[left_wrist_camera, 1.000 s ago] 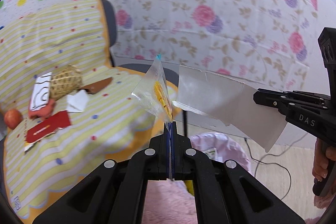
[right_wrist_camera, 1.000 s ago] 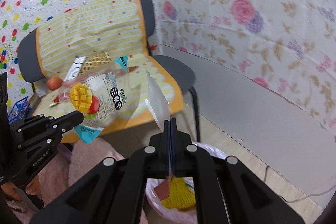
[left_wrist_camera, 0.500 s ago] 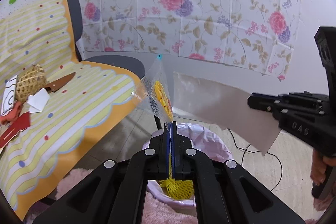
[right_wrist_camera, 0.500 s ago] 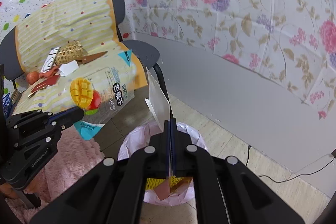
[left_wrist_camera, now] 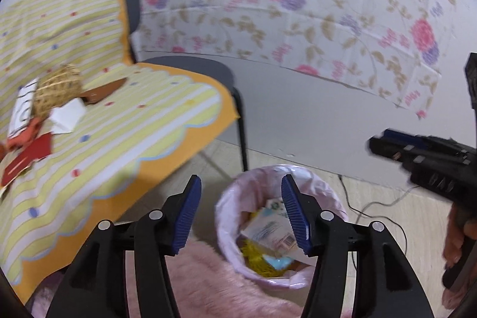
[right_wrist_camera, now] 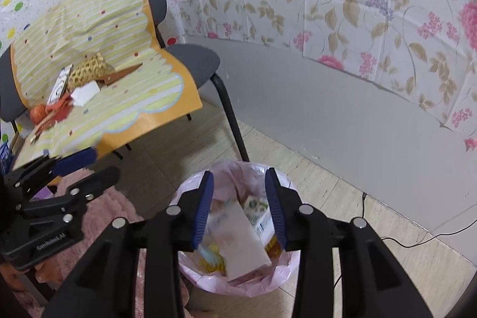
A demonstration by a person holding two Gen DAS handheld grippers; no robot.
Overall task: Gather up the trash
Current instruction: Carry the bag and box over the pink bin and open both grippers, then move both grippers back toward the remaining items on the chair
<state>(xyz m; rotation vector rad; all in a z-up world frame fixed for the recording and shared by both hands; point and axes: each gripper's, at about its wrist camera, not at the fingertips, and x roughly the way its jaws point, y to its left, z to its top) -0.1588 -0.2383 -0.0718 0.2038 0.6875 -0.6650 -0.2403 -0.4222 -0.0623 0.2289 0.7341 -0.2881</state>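
floor: pink-lined bin (right_wrist_camera: 190, 268) | holds wrappers (right_wrist_camera: 244, 240), yellow netting (left_wrist_camera: 256, 260)

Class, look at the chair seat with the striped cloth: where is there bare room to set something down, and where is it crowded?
Bare: the front half of the striped cloth, from the white paper scrap out to the scalloped orange edge. Crowded: the back left of the seat, where the woven basket, brown wrapper and red scraps bunch together.

Trash (right_wrist_camera: 74, 85) on cloth-draped chair (right_wrist_camera: 190, 58)
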